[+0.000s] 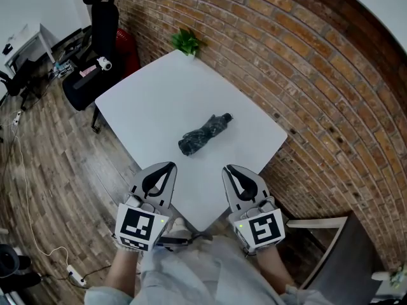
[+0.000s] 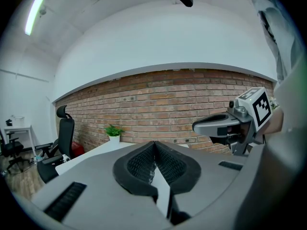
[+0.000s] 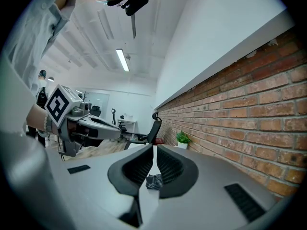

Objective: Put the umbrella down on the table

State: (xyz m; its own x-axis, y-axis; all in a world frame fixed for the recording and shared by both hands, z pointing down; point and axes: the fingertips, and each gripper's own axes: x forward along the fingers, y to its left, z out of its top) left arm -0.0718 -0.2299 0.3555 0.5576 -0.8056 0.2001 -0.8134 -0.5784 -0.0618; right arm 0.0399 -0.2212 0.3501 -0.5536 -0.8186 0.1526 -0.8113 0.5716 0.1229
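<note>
Two grippers hover side by side at the near edge of the white counter (image 1: pixel 251 116), both pulled back from the work. The left gripper (image 1: pixel 167 166) has its jaws pressed together with nothing between them. The right gripper (image 1: pixel 229 168) likewise shows its jaws meeting at the tips, empty. Its own view looks through the hollow of the pads at the umbrella (image 1: pixel 205 134), which lies farther off. That umbrella, folded and dark with a mottled pattern, lies flat on its side near the middle of the counter. Its handle end points toward the brick wall (image 1: pixel 331 88), and it is well apart from both grippers. Judging from this layout, the placing looks finished: the umbrella rests fully supported, away from every edge, so it is unlikely to roll off. The grippers seem held low and level simply because they have nothing left to carry. Counting what is in sight gives one umbrella, two grippers and one counter. One small potted plant (image 1: pixel 186 42) sits at the far corner against the wall. One black office chair (image 1: pixel 95 49) stands beyond the far left side on the wooden floor. Part of one more chair (image 1: pixel 343 246) shows at the lower right beside the person.
</note>
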